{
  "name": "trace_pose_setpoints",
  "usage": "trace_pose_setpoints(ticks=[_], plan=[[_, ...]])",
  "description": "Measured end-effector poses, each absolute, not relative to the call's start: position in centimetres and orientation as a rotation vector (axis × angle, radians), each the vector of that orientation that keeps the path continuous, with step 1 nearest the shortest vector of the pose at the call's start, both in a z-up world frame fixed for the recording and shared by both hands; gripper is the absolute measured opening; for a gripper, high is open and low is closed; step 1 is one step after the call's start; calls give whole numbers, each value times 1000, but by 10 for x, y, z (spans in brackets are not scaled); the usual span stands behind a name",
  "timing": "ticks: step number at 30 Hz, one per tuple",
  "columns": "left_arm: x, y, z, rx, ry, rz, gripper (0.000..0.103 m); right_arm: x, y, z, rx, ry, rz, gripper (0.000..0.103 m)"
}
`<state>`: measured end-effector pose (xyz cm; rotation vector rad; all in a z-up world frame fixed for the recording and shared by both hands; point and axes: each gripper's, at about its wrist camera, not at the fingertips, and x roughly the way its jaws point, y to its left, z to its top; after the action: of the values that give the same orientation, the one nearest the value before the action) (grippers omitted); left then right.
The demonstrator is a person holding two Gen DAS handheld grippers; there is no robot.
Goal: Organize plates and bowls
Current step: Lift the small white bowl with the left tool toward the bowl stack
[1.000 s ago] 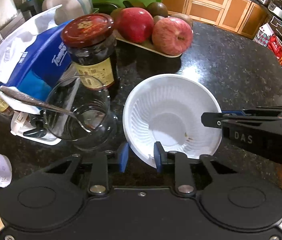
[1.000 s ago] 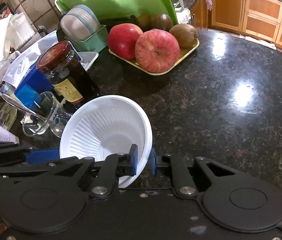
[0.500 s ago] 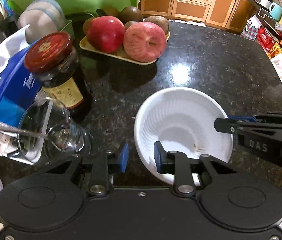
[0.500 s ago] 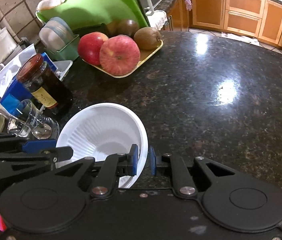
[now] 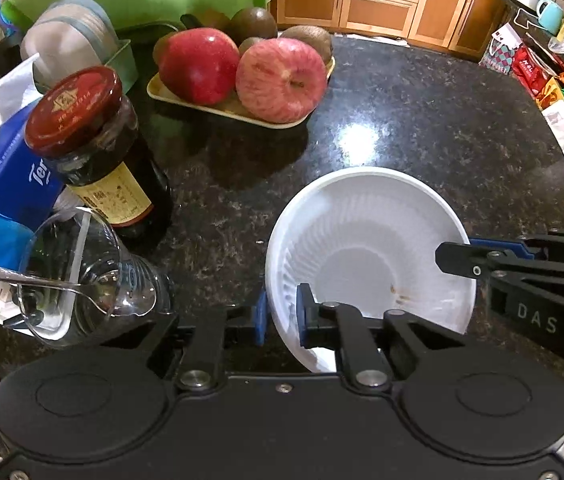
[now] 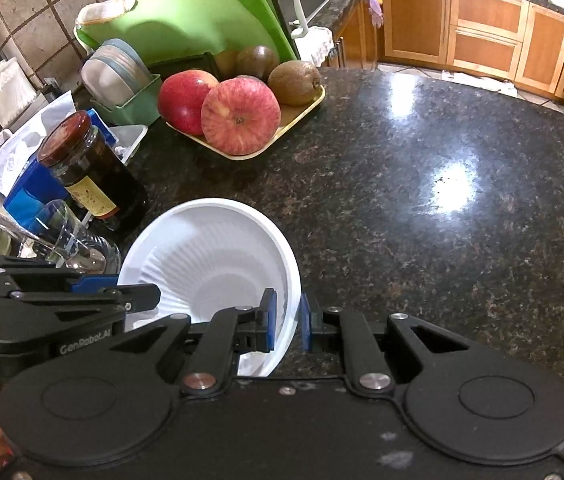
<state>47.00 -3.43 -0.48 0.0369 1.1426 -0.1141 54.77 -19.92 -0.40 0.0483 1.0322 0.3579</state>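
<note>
A white ribbed disposable bowl [image 5: 366, 256] is held above the dark granite counter [image 5: 422, 128]; it also shows in the right wrist view [image 6: 210, 256]. My left gripper [image 5: 280, 316] straddles the bowl's left rim with its blue pads on either side. My right gripper [image 6: 287, 320] is shut on the bowl's right rim and shows in the left wrist view [image 5: 482, 258]. The left gripper shows in the right wrist view [image 6: 122, 290]. Grey plates [image 6: 116, 72] stand in a green rack at the back left.
A dark jar with a red lid [image 5: 94, 152] and a glass with a spoon [image 5: 78, 276] stand left of the bowl. A tray of apples and kiwis [image 6: 242, 112] sits behind. A green cutting board [image 6: 186, 16] leans at the back. Wooden cabinets lie beyond.
The bowl has been carried right and away from the jar and glass, with both grippers moving with it. The left gripper's pads now bracket the bowl's rim.
</note>
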Motion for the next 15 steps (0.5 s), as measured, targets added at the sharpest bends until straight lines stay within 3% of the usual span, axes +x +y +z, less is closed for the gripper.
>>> trace_pose_setpoints(ticks=[15], plan=[[447,-46,26,52,1087,-163,20,517,-216,23,68,966,324,15]])
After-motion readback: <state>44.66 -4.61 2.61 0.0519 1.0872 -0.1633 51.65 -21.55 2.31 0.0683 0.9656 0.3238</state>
